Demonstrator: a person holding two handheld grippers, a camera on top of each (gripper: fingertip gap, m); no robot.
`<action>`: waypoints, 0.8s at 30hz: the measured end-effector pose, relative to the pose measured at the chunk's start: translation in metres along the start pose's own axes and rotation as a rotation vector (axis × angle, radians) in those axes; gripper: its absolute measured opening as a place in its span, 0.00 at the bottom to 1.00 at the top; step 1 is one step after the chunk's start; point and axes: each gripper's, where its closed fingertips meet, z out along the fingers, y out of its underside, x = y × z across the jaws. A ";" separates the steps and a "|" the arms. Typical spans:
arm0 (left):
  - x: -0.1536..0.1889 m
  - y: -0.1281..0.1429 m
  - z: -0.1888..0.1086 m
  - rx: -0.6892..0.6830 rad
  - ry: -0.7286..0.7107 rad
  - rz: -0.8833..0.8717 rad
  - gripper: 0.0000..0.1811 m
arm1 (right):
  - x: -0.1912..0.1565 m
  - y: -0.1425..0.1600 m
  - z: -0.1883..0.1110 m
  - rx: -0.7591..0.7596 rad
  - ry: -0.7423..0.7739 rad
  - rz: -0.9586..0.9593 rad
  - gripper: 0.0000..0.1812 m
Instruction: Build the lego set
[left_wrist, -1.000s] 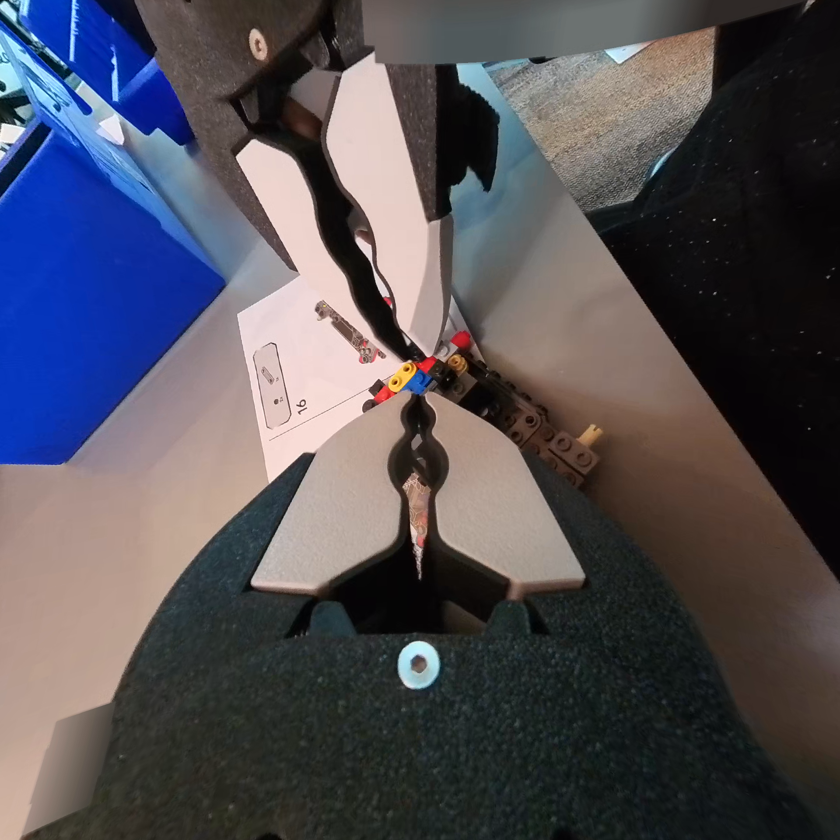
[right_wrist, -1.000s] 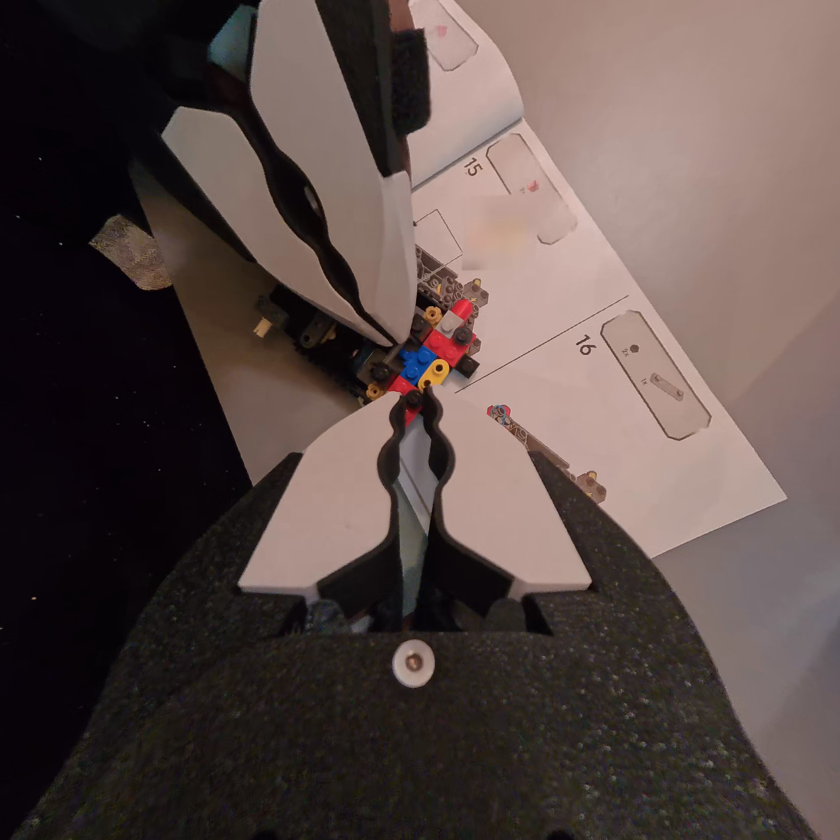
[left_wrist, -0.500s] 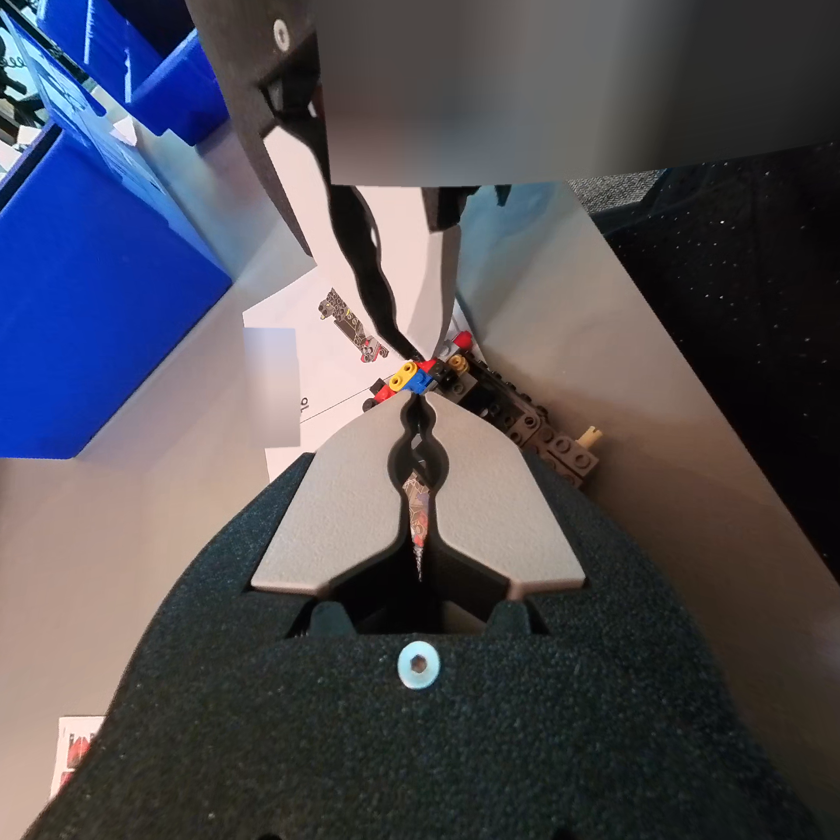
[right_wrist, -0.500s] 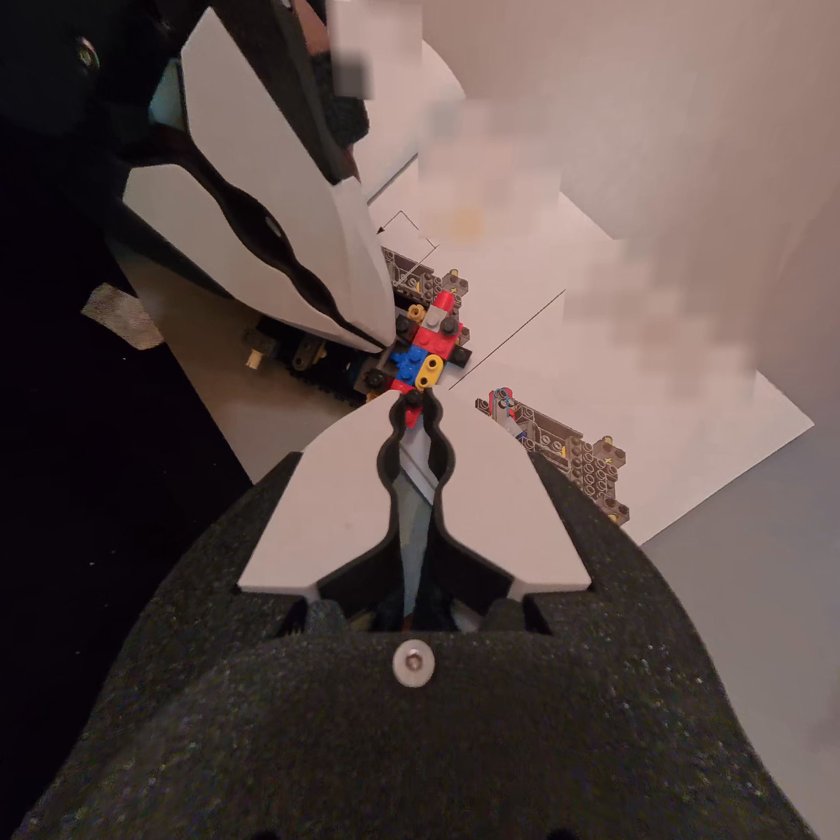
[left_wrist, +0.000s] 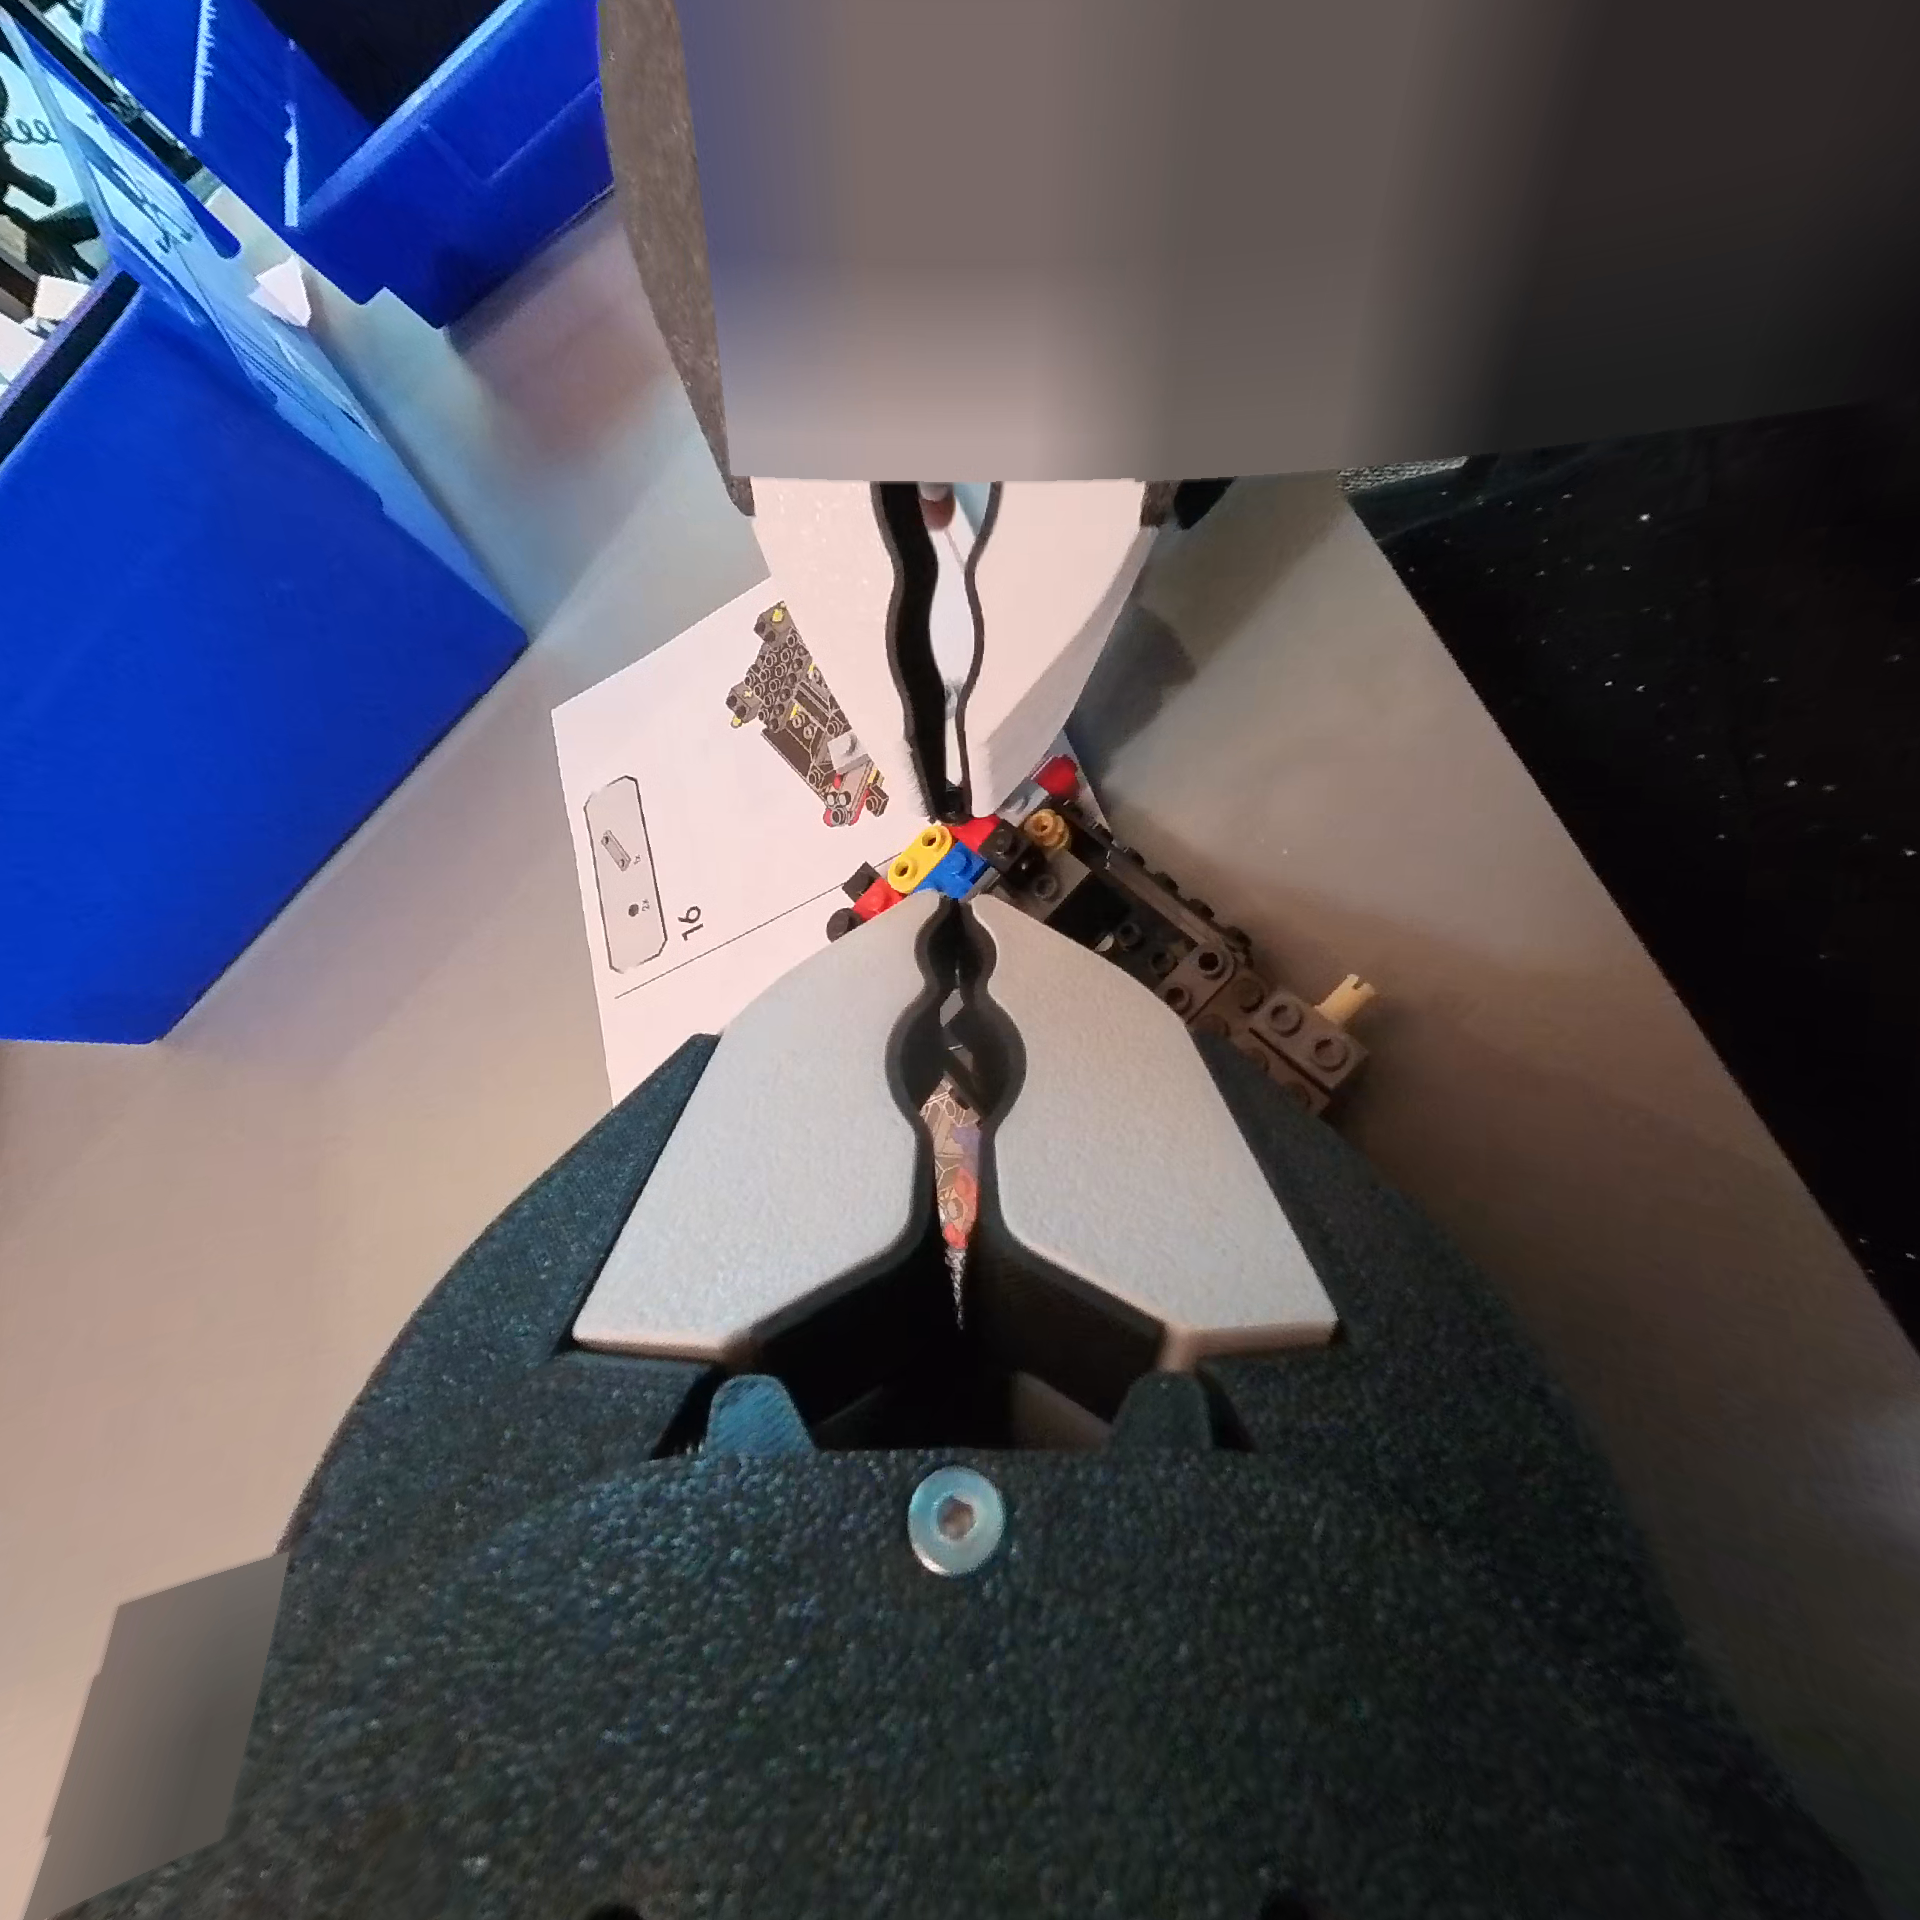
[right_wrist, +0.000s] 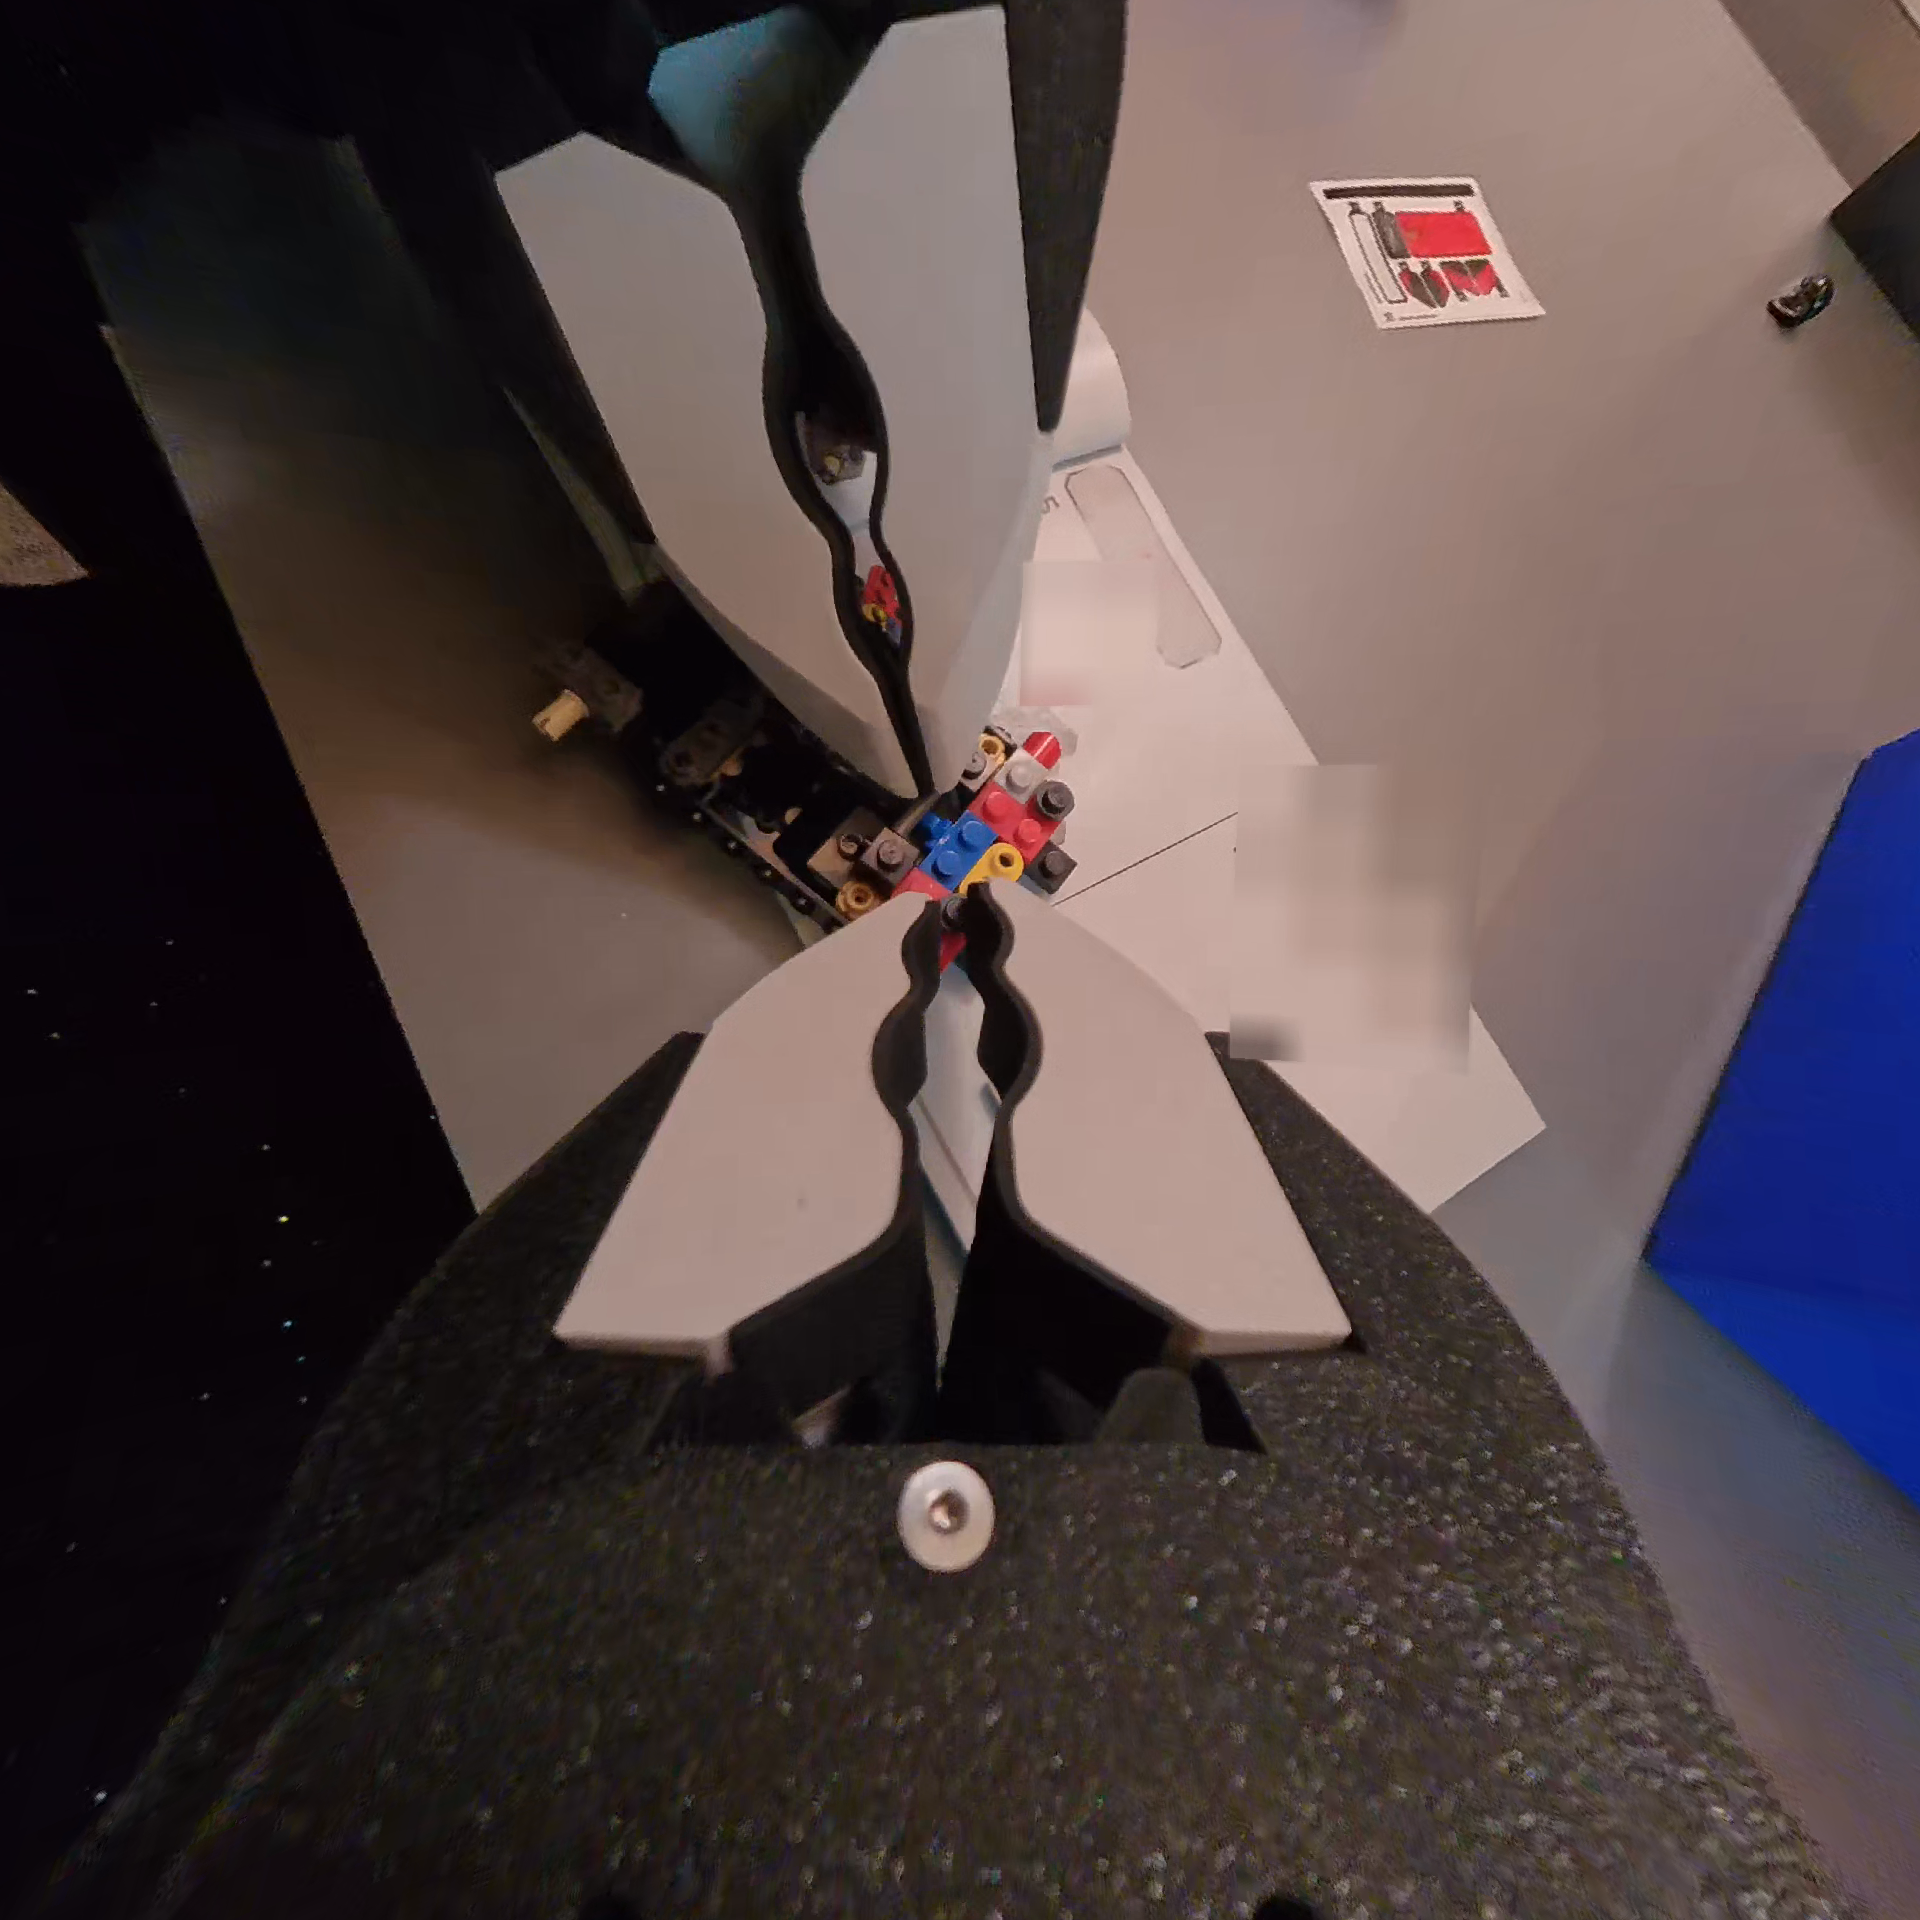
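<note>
The lego model (left_wrist: 1049, 894) is a dark grey chassis with red, blue and yellow bricks at one end, and it lies on the open instruction booklet (left_wrist: 707, 831) near the table edge. My left gripper (left_wrist: 954, 912) is shut, tips on the model's coloured end. My right gripper (right_wrist: 958, 912) is shut on a small black pin (right_wrist: 953, 914) at the red near end of the model (right_wrist: 987, 842). The two grippers meet tip to tip over the bricks. The right gripper shows in the left wrist view (left_wrist: 951, 805), the left gripper in the right wrist view (right_wrist: 923, 779).
Blue bins (left_wrist: 208, 675) stand to the left of the booklet, and one shows in the right wrist view (right_wrist: 1818, 1091). A sticker sheet (right_wrist: 1423, 255) and a small dark piece (right_wrist: 1797, 301) lie farther off. The table edge (left_wrist: 1558, 790) runs close beside the model. The grippers are tip to tip, or close to it.
My right gripper has swung around the model with its tips staying on the same end, and now faces the left gripper head-on. The left gripper and the model have not moved.
</note>
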 end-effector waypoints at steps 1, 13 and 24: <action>0.000 0.000 0.000 0.000 0.000 0.000 0.00 | 0.000 0.000 0.000 0.013 -0.005 0.012 0.03; 0.000 0.000 0.000 0.004 -0.008 0.002 0.00 | 0.000 -0.002 0.000 0.156 -0.208 0.545 0.02; 0.000 -0.001 0.001 0.011 -0.011 0.001 0.00 | 0.015 -0.005 -0.015 0.261 -0.232 0.685 0.01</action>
